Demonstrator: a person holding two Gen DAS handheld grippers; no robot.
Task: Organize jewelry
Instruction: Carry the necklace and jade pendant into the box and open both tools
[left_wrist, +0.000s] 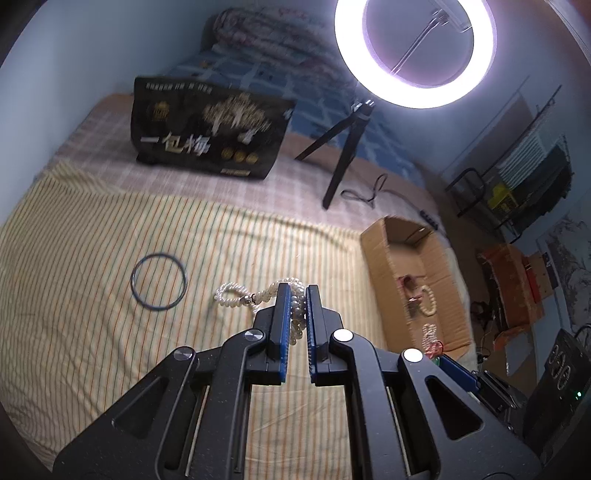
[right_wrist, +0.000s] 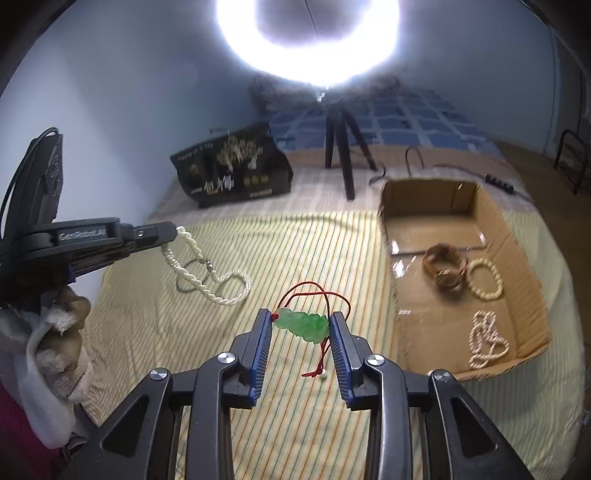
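**Striped sheet, pearls and jade mid-sort**

Striped yellow-green bedsheet (right_wrist: 295, 258) is spread over the bed as the work surface, soft and slightly wrinkled, with a glowing ring light (left_wrist: 413, 51) on a black tripod (right_wrist: 341, 155) set up behind it. A glossy black snack bag (left_wrist: 210, 129) with gold print is propped near the wall.

The left gripper (left_wrist: 296, 295) is seen clamped tight on a twisted multi-strand pearl necklace (left_wrist: 243, 297); part of the rope is bunched between the blue ribbed pads, and the rest is draped down onto the sheet with a small silver clasp showing. A thin dark bangle (left_wrist: 159, 282), a plain round hoop, is lying flat on the sheet just beside it.

The right gripper (right_wrist: 301, 325) is closed on a carved green jade pendant (right_wrist: 303, 324), pinched end to end between the pads, with its red cord (right_wrist: 314, 291) looped above and dangling below.

An open corrugated cardboard box (right_wrist: 517, 258) is sat on the right side. Inside it, a brown woven-looking bracelet (right_wrist: 445, 267), a cream bead bracelet (right_wrist: 485, 278) touching it and a coiled pearl strand (right_wrist: 487, 341) can be made out.
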